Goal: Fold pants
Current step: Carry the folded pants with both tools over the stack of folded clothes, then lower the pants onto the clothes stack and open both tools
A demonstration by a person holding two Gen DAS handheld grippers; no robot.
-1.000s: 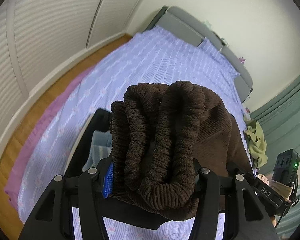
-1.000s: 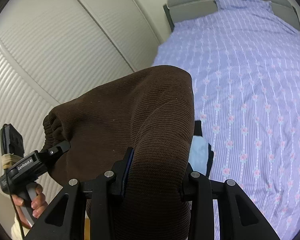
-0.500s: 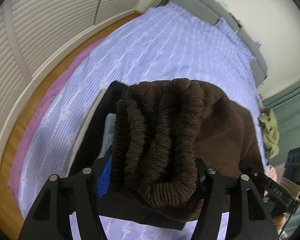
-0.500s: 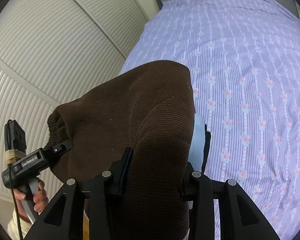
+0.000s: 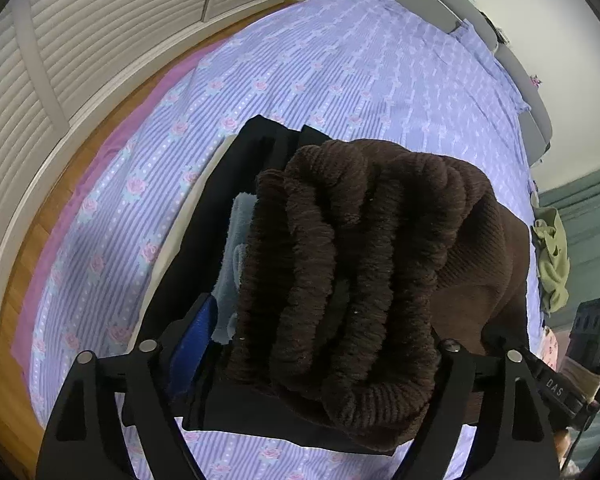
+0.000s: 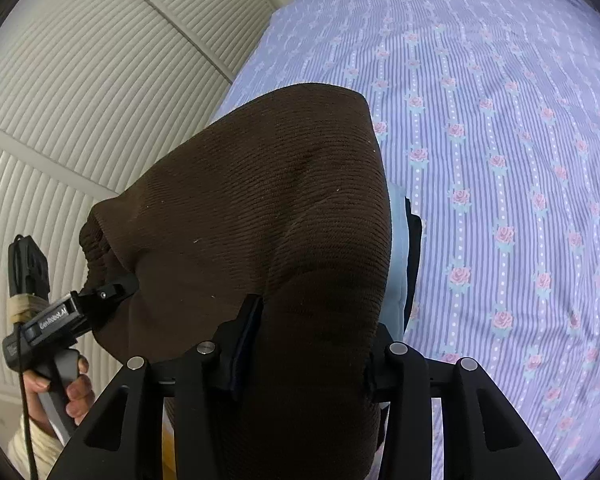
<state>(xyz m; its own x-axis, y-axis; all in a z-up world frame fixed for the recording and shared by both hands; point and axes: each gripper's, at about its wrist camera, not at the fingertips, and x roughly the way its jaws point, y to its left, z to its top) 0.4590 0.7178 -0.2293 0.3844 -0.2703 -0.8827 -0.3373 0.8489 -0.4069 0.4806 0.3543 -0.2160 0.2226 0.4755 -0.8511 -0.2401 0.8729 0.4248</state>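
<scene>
Left wrist view. Left tongs (image 5: 332,344) clamped on the bunched, elastic waistband end of the brown pants (image 5: 364,264); ribbed gathers stacked in thick folds between the fingers. Pants held up in the air over the bed (image 5: 340,64), not resting on it. Fabric runs from this grip off to the right, toward the right tongs (image 5: 556,384), seen at the frame's right edge. Beneath the pants: a dark folded stack (image 5: 204,232) with a pale blue garment (image 5: 236,256) on it, lying on the striped floral sheet. An olive cloth (image 5: 552,264) sits far right by the bed edge. Louvred closet doors (image 5: 80,40) at left.

Right wrist view. Right tongs (image 6: 308,344) closed on a fold of the same pants (image 6: 260,208); cloth drapes forward over the fingers and hides the tips. Left tongs (image 6: 112,288) visible at lower left, gripped by the person's hand (image 6: 66,384), biting the waistband end. The pale blue garment (image 6: 398,248) peeks out just right of the brown cloth.

Key relation: the held span lies roughly left to right between the two tongs, both equally engaged, one at each end. The bed's open sheet lies ahead and below. Judgement: the next move is likely lowering the folded pants, either onto the stack directly underneath or onto bare sheet beyond; both ends should descend level to keep the fold from slumping.
</scene>
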